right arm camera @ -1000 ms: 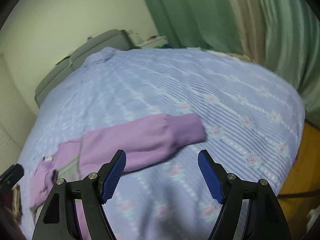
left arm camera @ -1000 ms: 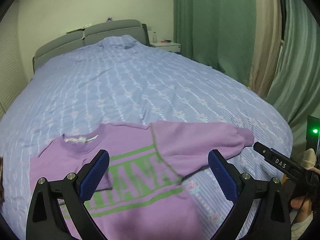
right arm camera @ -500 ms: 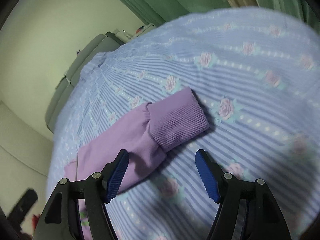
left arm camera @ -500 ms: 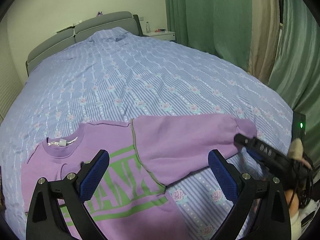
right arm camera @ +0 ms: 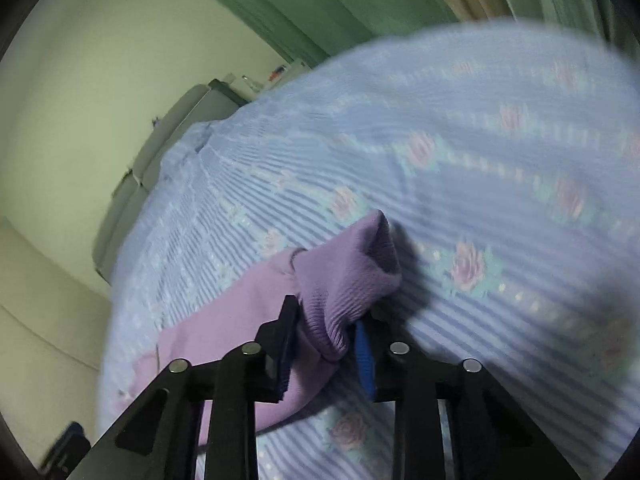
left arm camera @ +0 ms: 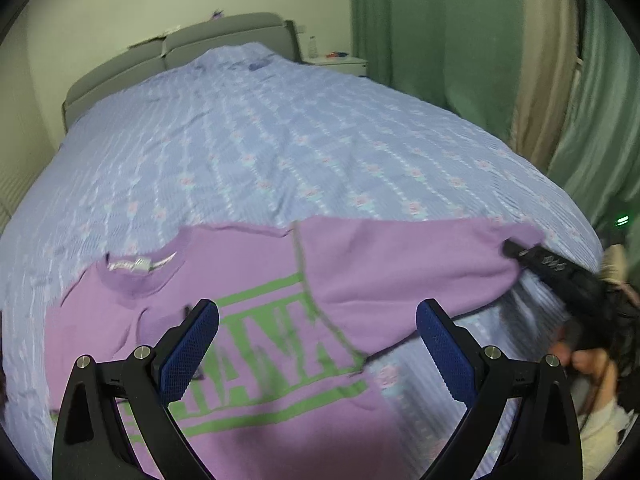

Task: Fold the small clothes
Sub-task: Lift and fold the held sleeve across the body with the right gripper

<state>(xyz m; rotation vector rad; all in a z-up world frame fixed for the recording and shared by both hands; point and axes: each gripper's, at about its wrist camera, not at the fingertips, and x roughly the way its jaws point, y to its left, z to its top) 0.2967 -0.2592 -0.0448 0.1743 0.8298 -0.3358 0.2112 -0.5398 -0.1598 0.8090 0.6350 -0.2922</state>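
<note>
A purple sweatshirt [left arm camera: 256, 320] with green lettering lies face up on the blue flowered bedspread [left arm camera: 280, 152], collar toward the headboard. Its right sleeve [left arm camera: 400, 264] stretches out to the right. My left gripper [left arm camera: 318, 340] is open and empty, hovering above the sweatshirt's chest. My right gripper [right arm camera: 326, 344] is shut on the ribbed sleeve cuff [right arm camera: 352, 276]; in the left wrist view it shows as a black tool [left arm camera: 560, 276] at the sleeve's end.
A grey headboard [left arm camera: 180, 52] stands at the far end of the bed. A white nightstand [left arm camera: 340, 64] with small items sits beside it. Green and beige curtains [left arm camera: 480, 60] hang along the right side.
My right gripper moved in onto the sleeve cuff and shut on it. My left gripper stayed open above the sweatshirt, shifting a little.
</note>
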